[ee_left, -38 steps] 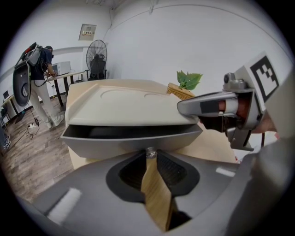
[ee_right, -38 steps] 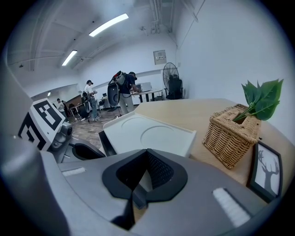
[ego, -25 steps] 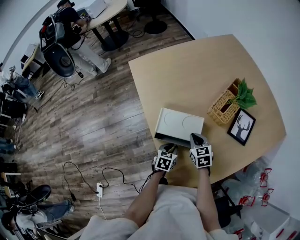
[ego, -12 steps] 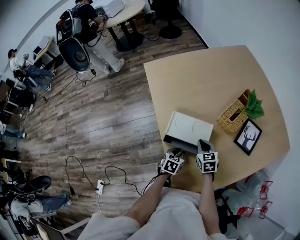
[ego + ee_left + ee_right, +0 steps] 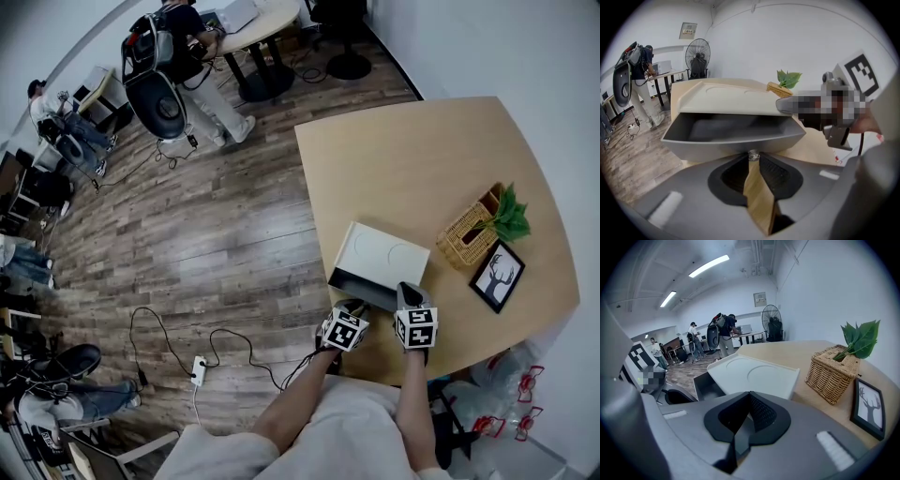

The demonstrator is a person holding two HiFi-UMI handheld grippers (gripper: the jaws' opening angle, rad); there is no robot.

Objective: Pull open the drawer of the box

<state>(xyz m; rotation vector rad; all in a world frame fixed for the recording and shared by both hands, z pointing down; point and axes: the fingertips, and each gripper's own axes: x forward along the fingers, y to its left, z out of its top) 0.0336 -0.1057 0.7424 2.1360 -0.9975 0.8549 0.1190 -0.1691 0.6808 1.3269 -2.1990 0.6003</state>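
Observation:
A white box (image 5: 389, 251) lies near the front edge of the wooden table (image 5: 422, 159). Its grey drawer (image 5: 359, 284) stands pulled out toward me. In the left gripper view the drawer (image 5: 731, 133) is a wide empty tray under the lid (image 5: 726, 96), and a small metal knob (image 5: 753, 155) sits on its front. My left gripper (image 5: 753, 161) is shut on that knob. My right gripper (image 5: 408, 292) is shut, with its tip on the near right corner of the lid (image 5: 750, 373).
A wicker basket (image 5: 469, 234) with green leaves and a framed deer picture (image 5: 495, 275) stand right of the box. The table's front edge runs just under the grippers. Cables and a power strip (image 5: 199, 372) lie on the wooden floor to the left. People and chairs are far back.
The drawer has come a little further out toward me with the left gripper on its knob. The right gripper stays on the lid. The head view has shifted slightly.

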